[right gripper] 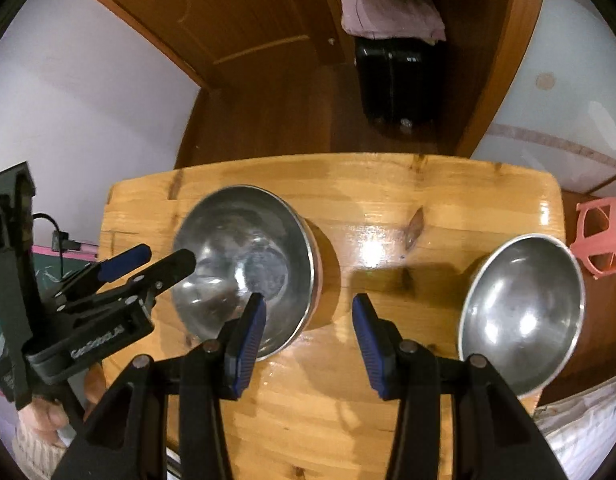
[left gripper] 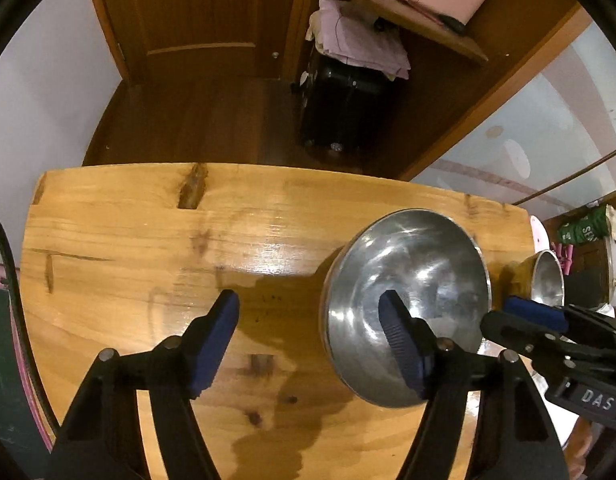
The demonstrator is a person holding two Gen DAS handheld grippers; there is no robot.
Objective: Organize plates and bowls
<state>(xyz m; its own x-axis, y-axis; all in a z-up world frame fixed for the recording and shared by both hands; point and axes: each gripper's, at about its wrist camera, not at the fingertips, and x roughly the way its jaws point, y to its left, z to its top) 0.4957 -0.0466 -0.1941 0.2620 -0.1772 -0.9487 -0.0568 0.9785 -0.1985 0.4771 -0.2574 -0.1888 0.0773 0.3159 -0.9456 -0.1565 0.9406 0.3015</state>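
Note:
A steel bowl (left gripper: 408,280) stands on the wooden table (left gripper: 147,240); in the right wrist view it (right gripper: 247,252) is at left centre. A second steel bowl (right gripper: 524,312) stands near the table's right edge and shows small in the left wrist view (left gripper: 548,280). My left gripper (left gripper: 312,320) is open and empty, its right finger over the first bowl's near rim; it also shows in the right wrist view (right gripper: 155,258). My right gripper (right gripper: 310,308) is open and empty over bare table between the bowls; its tip shows in the left wrist view (left gripper: 528,312).
A pink plastic stool (right gripper: 604,236) stands past the table's right edge. A black suitcase (left gripper: 344,108) with folded pink cloth (left gripper: 360,40) on top stands on the floor behind the table, by a wooden door (left gripper: 195,16) and shelf.

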